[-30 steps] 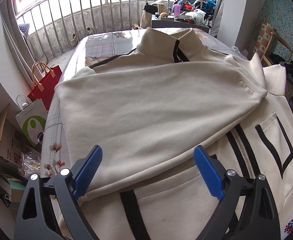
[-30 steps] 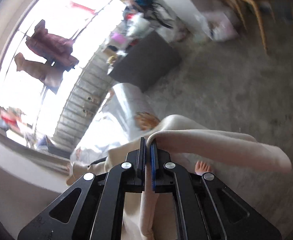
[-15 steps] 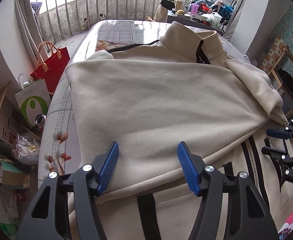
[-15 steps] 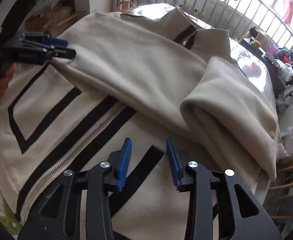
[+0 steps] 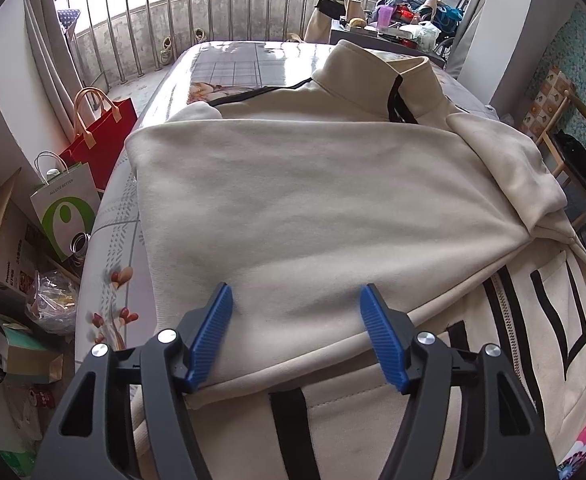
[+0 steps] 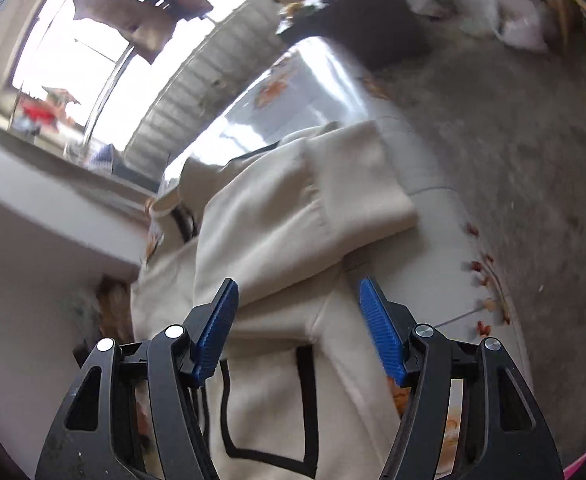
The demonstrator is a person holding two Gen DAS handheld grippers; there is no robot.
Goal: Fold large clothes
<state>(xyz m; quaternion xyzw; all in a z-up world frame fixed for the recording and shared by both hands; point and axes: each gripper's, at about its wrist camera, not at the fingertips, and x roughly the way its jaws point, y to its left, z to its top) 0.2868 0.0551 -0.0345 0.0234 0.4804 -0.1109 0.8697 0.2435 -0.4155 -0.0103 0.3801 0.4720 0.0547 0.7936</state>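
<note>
A: Item one, the jacket (image 5: 313, 208). Where does it lie?

B: Flat on the bed (image 5: 233, 60), collar (image 5: 377, 76) toward the railing (image 5: 213, 12). Cream, black stripes, zip (image 5: 509, 312) down the front. One side panel is folded across the chest; a sleeve (image 6: 333, 184) lies doubled over on top, cuff near the bed edge.

A: Item two, the left tongs (image 5: 295, 336).

B: Jaws partly apart, a little wider than a moment back, holding nothing. They hover over the lower edge of the folded panel, cloth beneath them, pads not pressing.

A: Item three, the right tongs (image 6: 297, 332).

B: Jaws have just been opening, now well apart, empty. The sleeve sits beyond them, free. That view is blurred.

A: Step in hand?

B: By my reading, sides and sleeves are laid in and both tongs are between grips. The lengthwise fold is not yet done.

A: Next move calls for?

B: Likely a fresh grip by each tongs on the hem, one corner apiece, both layers pinched together, then a level lift toward the collar so the laid sleeve does not slide off.
</note>
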